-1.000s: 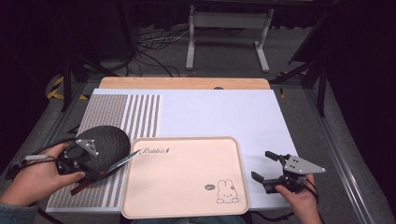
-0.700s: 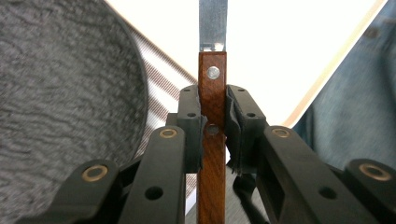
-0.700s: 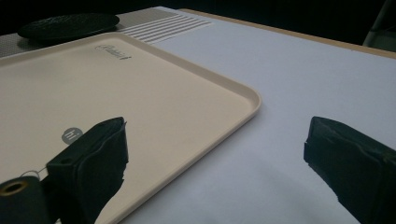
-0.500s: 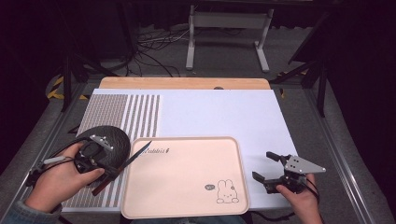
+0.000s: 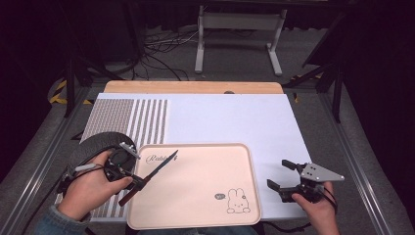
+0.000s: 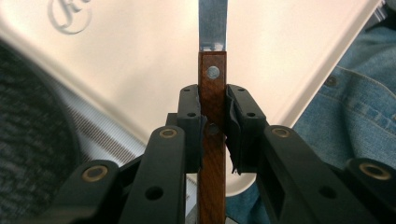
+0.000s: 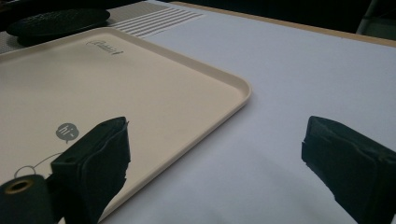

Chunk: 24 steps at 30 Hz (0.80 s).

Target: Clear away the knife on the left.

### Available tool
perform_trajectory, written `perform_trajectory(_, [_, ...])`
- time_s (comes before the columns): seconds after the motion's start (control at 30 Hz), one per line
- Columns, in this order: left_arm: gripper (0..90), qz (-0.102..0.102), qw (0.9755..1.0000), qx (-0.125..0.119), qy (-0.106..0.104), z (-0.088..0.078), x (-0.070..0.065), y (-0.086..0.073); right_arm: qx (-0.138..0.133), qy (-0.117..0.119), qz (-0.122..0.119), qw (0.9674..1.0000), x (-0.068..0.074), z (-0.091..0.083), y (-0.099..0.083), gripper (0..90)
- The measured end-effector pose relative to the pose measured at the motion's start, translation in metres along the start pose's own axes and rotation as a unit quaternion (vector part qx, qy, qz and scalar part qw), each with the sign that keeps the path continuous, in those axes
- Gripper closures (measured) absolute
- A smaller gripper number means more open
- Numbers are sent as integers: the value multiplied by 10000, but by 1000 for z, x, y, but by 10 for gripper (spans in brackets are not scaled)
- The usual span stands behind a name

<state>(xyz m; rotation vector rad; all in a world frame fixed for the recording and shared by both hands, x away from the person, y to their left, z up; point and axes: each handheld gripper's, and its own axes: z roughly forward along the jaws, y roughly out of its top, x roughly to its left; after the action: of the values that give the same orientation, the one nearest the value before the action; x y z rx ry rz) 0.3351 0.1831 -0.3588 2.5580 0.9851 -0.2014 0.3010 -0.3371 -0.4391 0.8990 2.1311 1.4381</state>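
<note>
Left gripper [image 5: 128, 180] low at left, jaws clamped, right gripper [image 5: 284, 176] low at right, jaws spread

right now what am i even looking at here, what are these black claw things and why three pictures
A person sits at a table and holds a hand-held two-jaw gripper in each hand; there is no robot arm. The high view looks down from above the person's side. The other two pictures come from cameras riding on each gripper, looking along its black jaws.

On the table lies a pale pink tray with a rabbit drawing, and beside it a dark round mat on a striped sheet.

The left gripper is shut on the brown wooden handle of a knife, whose blade points out over the tray. The right gripper rests to the right of the tray with its jaws open and nothing between them.
</note>
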Motion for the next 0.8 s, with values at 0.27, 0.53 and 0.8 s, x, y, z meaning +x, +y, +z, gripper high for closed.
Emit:
perform_trajectory(0.27, [775, -7, 9999, -6, -115, 19, -3, 9, 74, 18, -55, 10000, 0, 0, -1, 84])
perform_trajectory(0.53, [775, -86, 9997, 47, -233, 36, -4, 12, 99, 16, -75, 9999, 1, 1, -1, 85])
perform_trajectory(0.8, [775, -117, 9992, 168, -344, 51, -2, 12, 110, 37, -66, 9999, 0, 1, -2, 83])
